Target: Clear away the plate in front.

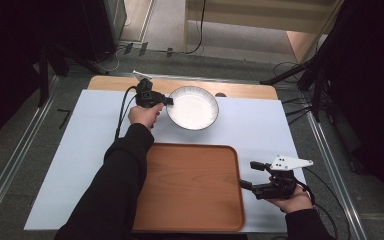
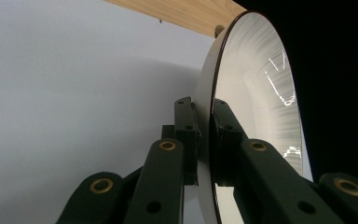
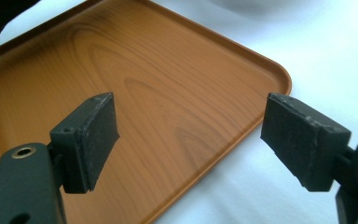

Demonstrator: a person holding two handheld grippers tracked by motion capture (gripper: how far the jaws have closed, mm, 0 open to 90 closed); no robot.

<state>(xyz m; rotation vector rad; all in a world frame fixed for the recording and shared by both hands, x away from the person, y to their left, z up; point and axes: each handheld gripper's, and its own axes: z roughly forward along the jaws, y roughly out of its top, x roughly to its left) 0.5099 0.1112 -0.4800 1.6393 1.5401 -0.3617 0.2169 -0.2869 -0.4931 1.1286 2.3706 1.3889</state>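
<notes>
The left gripper (image 1: pixel 166 100) pinches the near-left rim of the white bowl (image 1: pixel 192 107) between its 2 jaws – 1 pad inside the rim, 1 outside, as the left gripper view shows. The bowl sits on the white mat (image 1: pixel 75 150), just beyond the empty wooden tray (image 1: pixel 190 187). The right gripper (image 1: pixel 245 174) waits at the tray's right edge, jaws spread wide and holding nothing. This looks like the grasp step – the next move probably calls for a level lift onto the tray. Whether the bowl has left the mat is hard to tell.
</notes>
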